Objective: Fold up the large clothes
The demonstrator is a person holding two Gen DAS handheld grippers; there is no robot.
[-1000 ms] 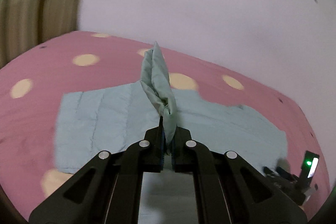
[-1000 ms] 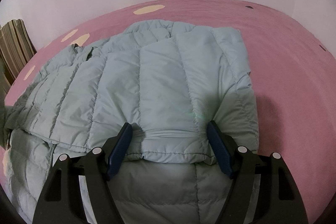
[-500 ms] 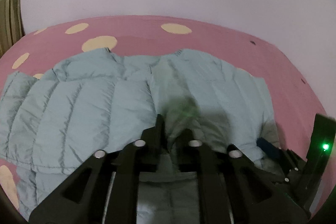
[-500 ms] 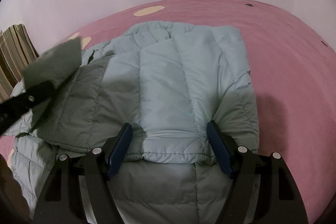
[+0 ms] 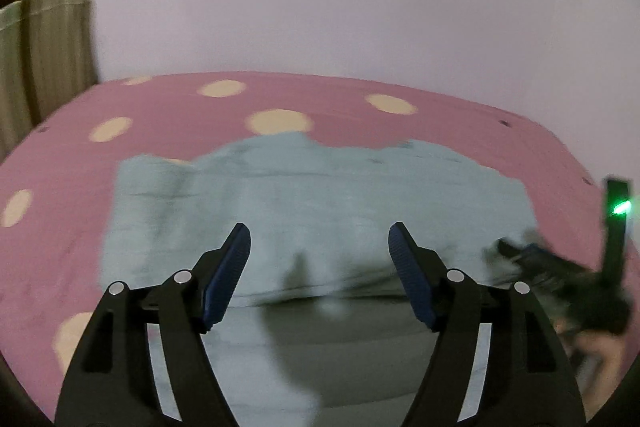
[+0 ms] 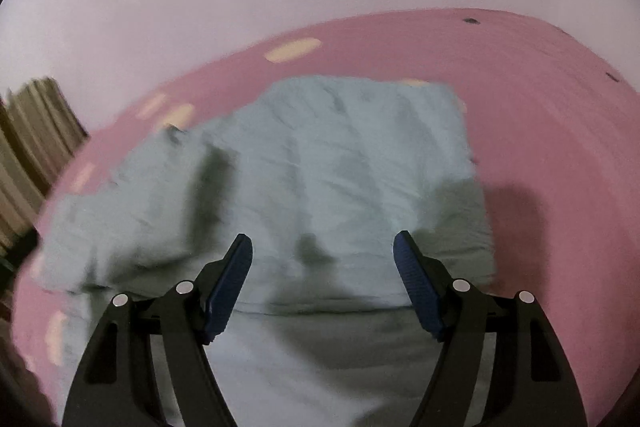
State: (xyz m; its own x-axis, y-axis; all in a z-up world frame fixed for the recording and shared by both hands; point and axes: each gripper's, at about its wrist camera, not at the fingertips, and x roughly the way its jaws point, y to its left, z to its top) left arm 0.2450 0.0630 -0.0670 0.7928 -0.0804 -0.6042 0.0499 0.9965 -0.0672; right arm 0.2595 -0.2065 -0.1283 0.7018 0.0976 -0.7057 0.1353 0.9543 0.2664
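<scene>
A pale blue quilted jacket (image 5: 320, 203) lies folded over itself on the pink spotted bed cover (image 5: 168, 123). My left gripper (image 5: 319, 239) hovers above the jacket's near part, its jaws opening with nothing between the blue pads. In the right wrist view the same jacket (image 6: 340, 163) fills the middle, its upper layer ending in a fold edge just ahead of my right gripper (image 6: 322, 249). That gripper stands open over the jacket with empty air between its pads. The right gripper's body (image 5: 560, 271) and green light show at the right edge of the left wrist view.
A pale wall rises behind the bed. Striped curtains (image 5: 44, 55) hang at the far left. A person's hand (image 5: 596, 351) shows at the lower right of the left wrist view. Bare pink cover (image 6: 560, 131) lies to the jacket's right.
My left gripper held a bunched part of the jacket up, carried it over the jacket, then let go and opened wide. The jacket now lies flat. My right gripper rose a little, still open.
</scene>
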